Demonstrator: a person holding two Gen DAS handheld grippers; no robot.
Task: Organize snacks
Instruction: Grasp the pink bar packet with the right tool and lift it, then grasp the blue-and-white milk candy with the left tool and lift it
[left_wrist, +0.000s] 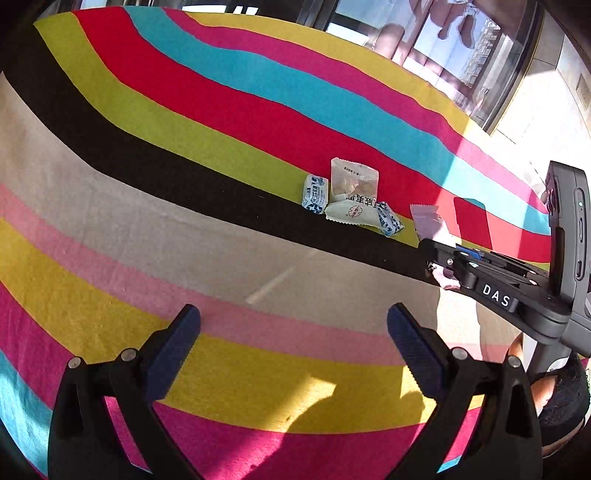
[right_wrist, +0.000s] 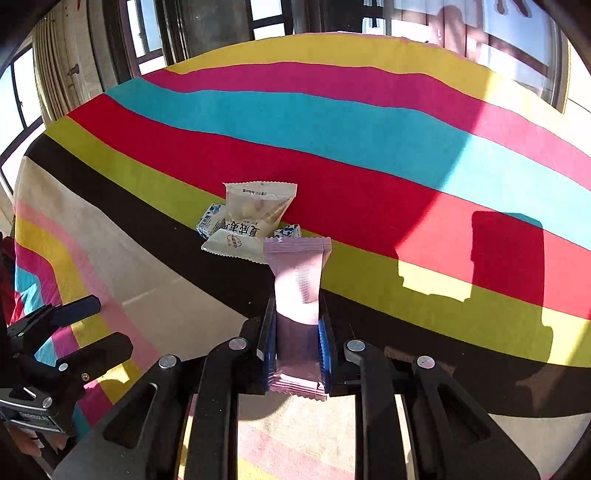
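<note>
Our right gripper (right_wrist: 297, 350) clamps the pink wafer packet (right_wrist: 298, 291) lengthwise, its long axis pointing straight ahead at the snack pile (right_wrist: 247, 229) on the striped cloth (right_wrist: 369, 155), while our left gripper (left_wrist: 293, 343), jaws wide apart and empty, sits farther back.

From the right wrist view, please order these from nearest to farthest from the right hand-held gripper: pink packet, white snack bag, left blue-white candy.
1. pink packet: clamped in the right hand-held gripper, straight ahead.
2. white snack bag: just beyond the packet's far end, slightly left.
3. left blue-white candy: at the bag's left edge, partly hidden.
</note>
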